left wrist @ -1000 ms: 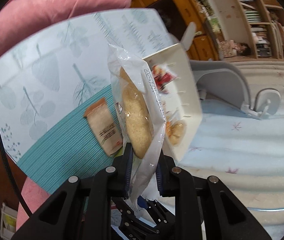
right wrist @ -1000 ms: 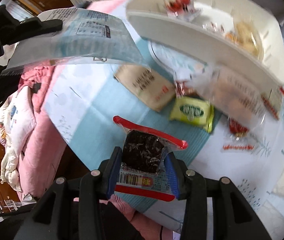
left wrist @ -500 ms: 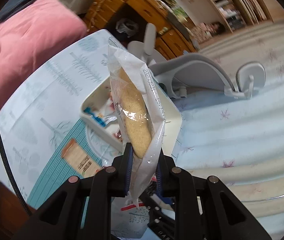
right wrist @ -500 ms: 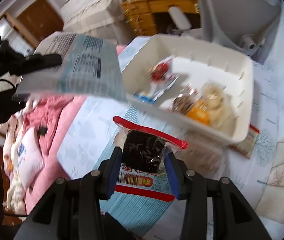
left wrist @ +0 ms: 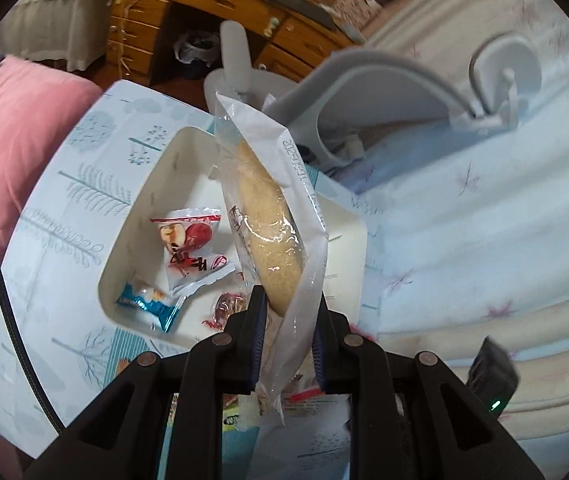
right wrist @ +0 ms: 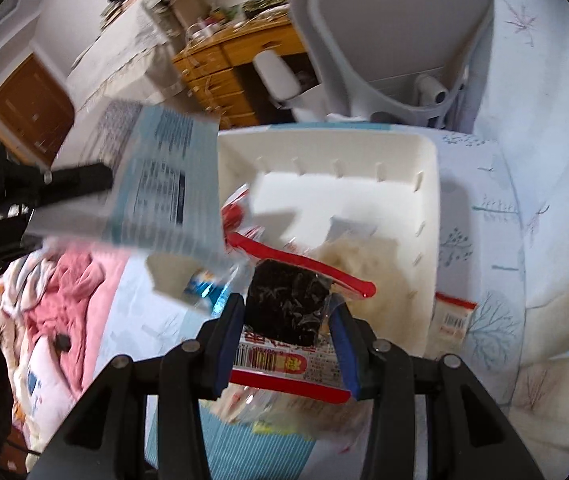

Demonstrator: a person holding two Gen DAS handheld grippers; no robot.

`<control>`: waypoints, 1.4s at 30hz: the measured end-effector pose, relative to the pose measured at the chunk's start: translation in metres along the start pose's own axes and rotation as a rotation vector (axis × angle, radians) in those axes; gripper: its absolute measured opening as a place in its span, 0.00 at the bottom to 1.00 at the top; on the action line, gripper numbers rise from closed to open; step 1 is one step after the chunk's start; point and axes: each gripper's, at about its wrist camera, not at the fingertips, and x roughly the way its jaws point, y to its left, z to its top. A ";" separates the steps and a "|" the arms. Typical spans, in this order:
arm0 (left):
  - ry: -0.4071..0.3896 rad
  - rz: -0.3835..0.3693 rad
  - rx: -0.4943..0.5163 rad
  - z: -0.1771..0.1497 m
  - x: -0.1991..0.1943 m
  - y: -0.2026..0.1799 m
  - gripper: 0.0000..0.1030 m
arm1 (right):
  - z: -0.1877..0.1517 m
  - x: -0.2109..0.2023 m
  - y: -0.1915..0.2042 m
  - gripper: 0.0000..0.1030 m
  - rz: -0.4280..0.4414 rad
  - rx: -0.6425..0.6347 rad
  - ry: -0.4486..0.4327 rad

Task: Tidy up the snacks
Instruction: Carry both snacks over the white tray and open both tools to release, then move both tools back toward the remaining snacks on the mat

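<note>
My left gripper [left wrist: 286, 316] is shut on a clear bread packet [left wrist: 268, 216] and holds it upright above the white bin [left wrist: 132, 240]. The bin holds a red-and-white snack packet [left wrist: 192, 248], a blue wrapper [left wrist: 146, 300] and a small red sweet [left wrist: 224, 308]. My right gripper [right wrist: 286, 316] is shut on a red-edged packet of dark seaweed [right wrist: 288, 304], held over the near side of the white bin [right wrist: 428, 216]. The bread packet [right wrist: 156, 188] shows blurred at the left of the right wrist view, over the bin's left end.
The bin stands on a table with a pale leaf-print cloth [left wrist: 44, 280] and a teal mat [right wrist: 252, 456]. A small red-and-white packet [right wrist: 452, 316] lies to the right of the bin. A grey chair [left wrist: 384, 92] and a wooden desk [left wrist: 204, 4] stand beyond; pink bedding [left wrist: 12, 140] lies left.
Both grippers have moved with their packets towards the bin and now hang over it. The bin's inside shows more fully in both views.
</note>
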 end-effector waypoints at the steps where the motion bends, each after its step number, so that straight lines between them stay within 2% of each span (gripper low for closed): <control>1: 0.018 0.000 0.007 0.002 0.008 -0.001 0.18 | 0.004 0.002 -0.006 0.42 -0.006 0.015 -0.016; 4: 0.048 0.016 0.040 0.008 0.023 -0.006 0.18 | 0.011 0.007 -0.020 0.43 -0.010 0.063 -0.050; 6: 0.040 0.036 0.068 0.010 0.027 -0.010 0.22 | 0.014 0.008 -0.027 0.43 -0.006 0.083 -0.066; 8: 0.016 0.050 0.106 0.012 0.026 -0.014 0.34 | 0.015 0.007 -0.032 0.44 -0.005 0.094 -0.080; 9: 0.009 0.065 0.131 0.012 0.025 -0.017 0.39 | 0.015 0.007 -0.032 0.47 -0.008 0.096 -0.081; 10: 0.007 0.075 0.145 0.011 0.024 -0.019 0.52 | 0.015 0.007 -0.033 0.50 -0.011 0.100 -0.080; 11: 0.006 0.086 0.156 0.011 0.023 -0.021 0.57 | 0.015 0.008 -0.034 0.55 -0.012 0.106 -0.076; 16: 0.021 0.113 0.155 0.001 0.015 -0.019 0.62 | 0.007 0.007 -0.036 0.60 0.026 0.172 -0.052; 21: 0.002 0.146 0.149 -0.018 -0.007 -0.017 0.70 | -0.006 -0.002 -0.034 0.69 0.055 0.225 -0.037; 30: -0.038 0.169 0.091 -0.078 -0.054 0.002 0.74 | -0.045 -0.027 -0.025 0.71 0.095 0.273 -0.001; 33: -0.053 0.176 0.064 -0.101 -0.069 0.011 0.77 | -0.059 -0.035 -0.022 0.75 0.105 0.278 0.010; 42: -0.058 0.191 0.014 -0.149 -0.091 0.035 0.81 | -0.101 -0.045 -0.020 0.75 0.135 0.354 0.071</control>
